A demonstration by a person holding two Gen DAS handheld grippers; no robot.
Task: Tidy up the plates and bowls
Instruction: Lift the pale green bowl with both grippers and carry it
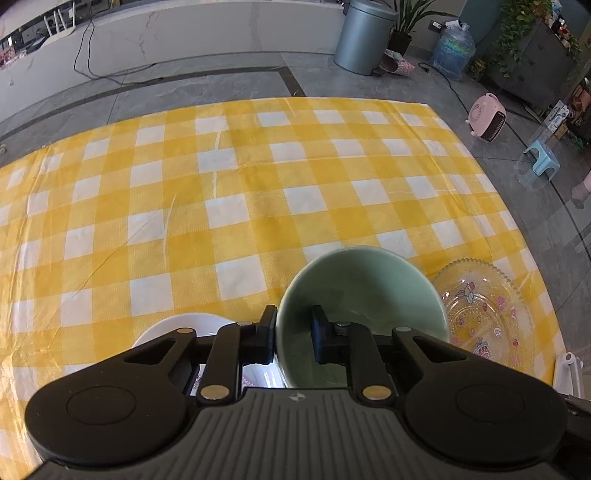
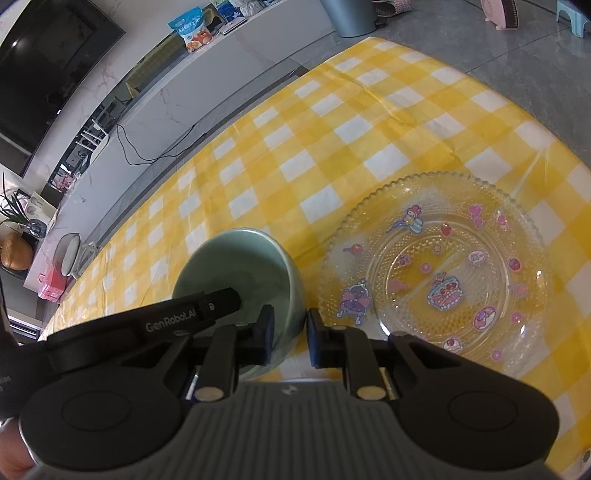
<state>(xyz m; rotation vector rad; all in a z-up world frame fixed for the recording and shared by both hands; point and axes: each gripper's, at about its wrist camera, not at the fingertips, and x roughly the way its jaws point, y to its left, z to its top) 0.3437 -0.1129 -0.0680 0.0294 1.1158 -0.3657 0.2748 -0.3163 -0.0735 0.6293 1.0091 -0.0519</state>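
Note:
A pale green bowl (image 1: pixel 362 295) is tilted toward the camera, its near rim clamped between the jaws of my left gripper (image 1: pixel 293 334). A white dish (image 1: pixel 184 326) lies under the left gripper, mostly hidden. A clear glass plate with cartoon prints (image 1: pixel 487 317) lies flat to the right of the bowl. In the right wrist view the green bowl (image 2: pixel 240 266) sits left of the glass plate (image 2: pixel 443 273). My right gripper (image 2: pixel 290 336) straddles the bowl's near wall, one pad inside, one outside. The left gripper's finger (image 2: pixel 218 306) reaches into the bowl.
The yellow-and-white checked tablecloth (image 1: pixel 240 192) covers the table. Its right edge (image 1: pixel 517 206) drops to grey floor with a pink heater (image 1: pixel 487 118) and a blue stool (image 1: pixel 541 158). A grey bin (image 1: pixel 364 33) stands beyond the far edge.

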